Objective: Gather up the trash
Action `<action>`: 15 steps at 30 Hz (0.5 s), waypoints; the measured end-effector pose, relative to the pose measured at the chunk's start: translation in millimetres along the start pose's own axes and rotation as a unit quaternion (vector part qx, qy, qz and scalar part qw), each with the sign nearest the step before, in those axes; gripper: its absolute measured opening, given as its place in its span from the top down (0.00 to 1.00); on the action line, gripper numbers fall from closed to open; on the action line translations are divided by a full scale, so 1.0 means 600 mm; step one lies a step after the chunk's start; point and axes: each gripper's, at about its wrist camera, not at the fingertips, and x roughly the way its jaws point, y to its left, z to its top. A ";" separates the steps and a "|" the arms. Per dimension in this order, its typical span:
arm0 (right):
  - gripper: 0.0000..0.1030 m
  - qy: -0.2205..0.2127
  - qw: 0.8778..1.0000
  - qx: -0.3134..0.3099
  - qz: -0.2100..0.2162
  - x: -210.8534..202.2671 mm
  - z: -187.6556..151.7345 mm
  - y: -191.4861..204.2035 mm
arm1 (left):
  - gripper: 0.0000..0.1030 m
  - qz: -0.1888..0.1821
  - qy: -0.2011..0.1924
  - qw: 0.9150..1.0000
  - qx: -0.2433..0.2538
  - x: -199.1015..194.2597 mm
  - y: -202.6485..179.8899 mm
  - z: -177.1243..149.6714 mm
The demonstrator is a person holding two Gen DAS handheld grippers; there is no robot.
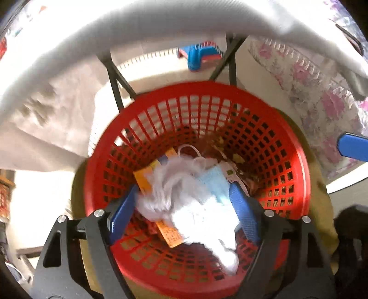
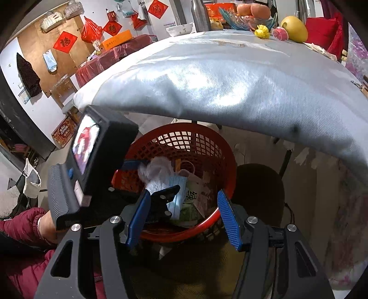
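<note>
There is one red basket (image 2: 214, 147), one blue face mask (image 1: 212, 181) in it, two orange cards (image 1: 143, 178), two orange fruits (image 2: 253, 10), one big yellow fruit (image 2: 294, 28) and four red paper squares (image 2: 65, 42) on the wall.

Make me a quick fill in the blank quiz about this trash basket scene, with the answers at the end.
1. The basket holding the trash is coloured ____.
2. Among the trash lies a light blue face ____.
3. The left gripper hangs over the basket with its jaws ____.
4. The pads of the right gripper are coloured ____.

Answers: red; mask; open; blue
</note>
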 end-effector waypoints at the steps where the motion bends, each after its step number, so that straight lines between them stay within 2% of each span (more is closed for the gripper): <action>1: 0.42 -0.002 1.000 -0.001 -0.001 -0.003 0.000 0.001 | 0.24 -0.001 -0.003 1.000 -0.001 -0.004 0.001 0.001; 8: 0.42 -0.023 1.000 -0.005 -0.008 -0.035 0.001 0.007 | 0.24 0.006 -0.027 0.999 -0.021 -0.038 0.017 0.002; 15: 0.41 -0.054 0.998 -0.007 -0.013 -0.082 0.004 0.017 | 0.24 0.023 -0.067 0.997 -0.024 -0.096 0.017 -0.005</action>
